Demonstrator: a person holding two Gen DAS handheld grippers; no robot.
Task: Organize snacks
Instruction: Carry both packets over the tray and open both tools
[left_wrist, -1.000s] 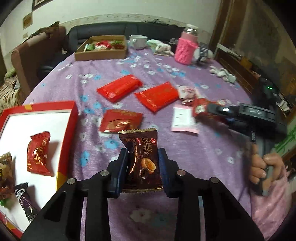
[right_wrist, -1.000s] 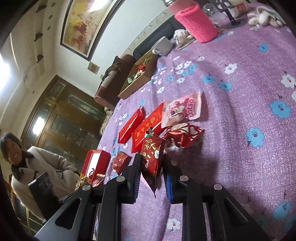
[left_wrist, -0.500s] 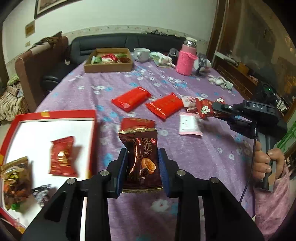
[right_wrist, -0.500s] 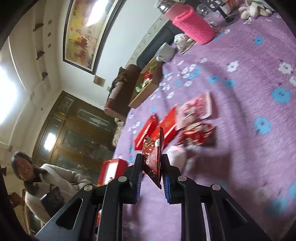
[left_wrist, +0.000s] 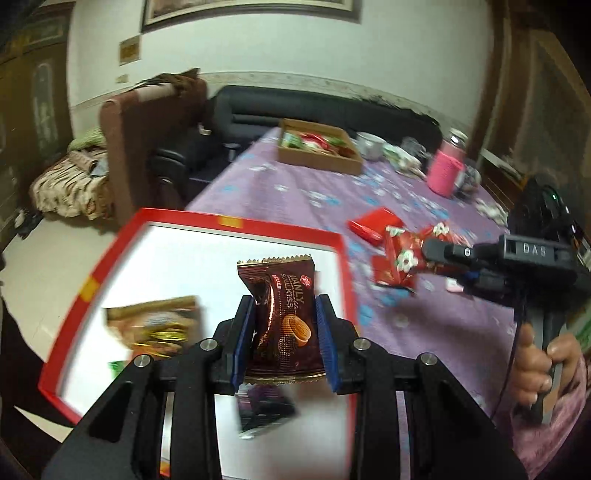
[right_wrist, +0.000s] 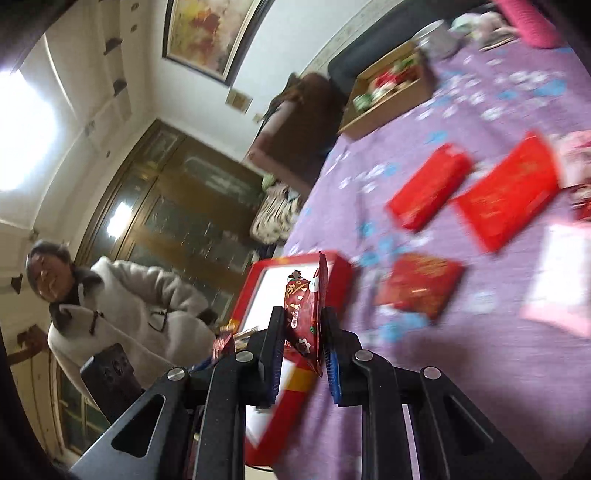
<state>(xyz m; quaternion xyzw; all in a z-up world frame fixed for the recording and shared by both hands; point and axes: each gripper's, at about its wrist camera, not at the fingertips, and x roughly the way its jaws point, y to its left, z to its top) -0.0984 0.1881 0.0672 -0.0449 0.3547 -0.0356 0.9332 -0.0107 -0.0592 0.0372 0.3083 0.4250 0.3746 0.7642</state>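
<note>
My left gripper (left_wrist: 285, 341) is shut on a brown biscuit packet (left_wrist: 282, 317), held upright above the white floor of the red-rimmed box (left_wrist: 229, 223). A gold-and-brown packet (left_wrist: 159, 325) and a dark packet (left_wrist: 264, 411) lie inside that box. My right gripper (right_wrist: 303, 349) is shut on a red snack packet (right_wrist: 306, 306), held edge-on just in front of the red box (right_wrist: 332, 266). In the left wrist view the right gripper (left_wrist: 424, 254) comes in from the right with its red packet (left_wrist: 400, 258) over the purple cloth.
Red packets (right_wrist: 428, 184) (right_wrist: 508, 195) (right_wrist: 419, 286) and a pink-white one (right_wrist: 557, 277) lie on the flowered purple tablecloth (left_wrist: 321, 192). A brown cardboard tray (left_wrist: 319, 147) of snacks, a cup (left_wrist: 369, 142) and a pink-sleeved bottle (left_wrist: 445, 170) stand at the far end. A person (right_wrist: 110, 306) in a pale coat stands beside the table.
Both grippers have swung left toward the red box, each keeping its packet. The left one now hangs over the box's floor; the right one has lifted its packet off the cloth.
</note>
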